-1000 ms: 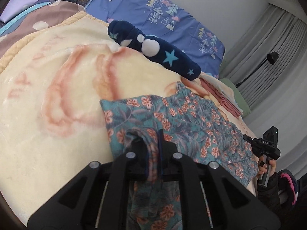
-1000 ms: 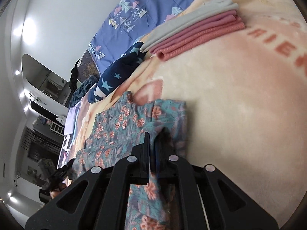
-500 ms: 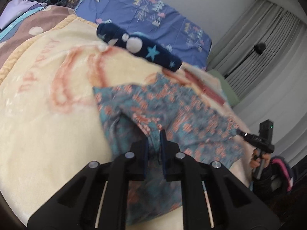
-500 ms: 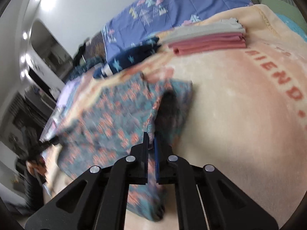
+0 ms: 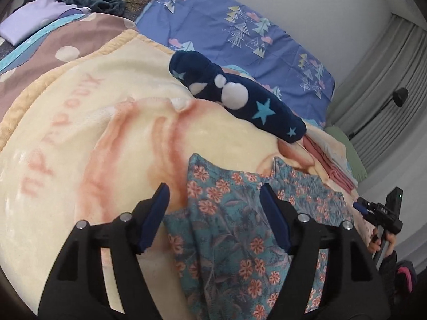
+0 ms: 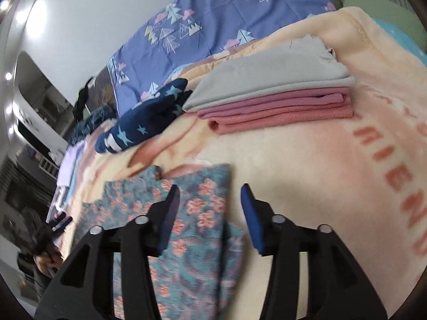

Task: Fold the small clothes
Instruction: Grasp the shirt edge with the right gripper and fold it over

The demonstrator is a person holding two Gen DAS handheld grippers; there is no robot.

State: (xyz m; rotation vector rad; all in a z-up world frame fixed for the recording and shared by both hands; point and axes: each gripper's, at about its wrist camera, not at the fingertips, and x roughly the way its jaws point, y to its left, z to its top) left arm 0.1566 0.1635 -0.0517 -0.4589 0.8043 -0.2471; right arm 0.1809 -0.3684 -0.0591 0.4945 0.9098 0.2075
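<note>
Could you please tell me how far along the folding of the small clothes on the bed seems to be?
Done: a grey and pink folded stack sits on the blanket. In hand: the floral garment lies partly folded; the left gripper and right gripper have just been opening, and their pads do not press the cloth. Left: likely more folds, then stacking. The navy star-print garment looks bunched, possibly unfolded.

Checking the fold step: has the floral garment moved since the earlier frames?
Yes. The floral garment now lies released, folded nearer the stack of folded clothes; both grippers' jaws have just been opening.

Floral garment (image 5: 240,229) bottom edge cropped
</note>
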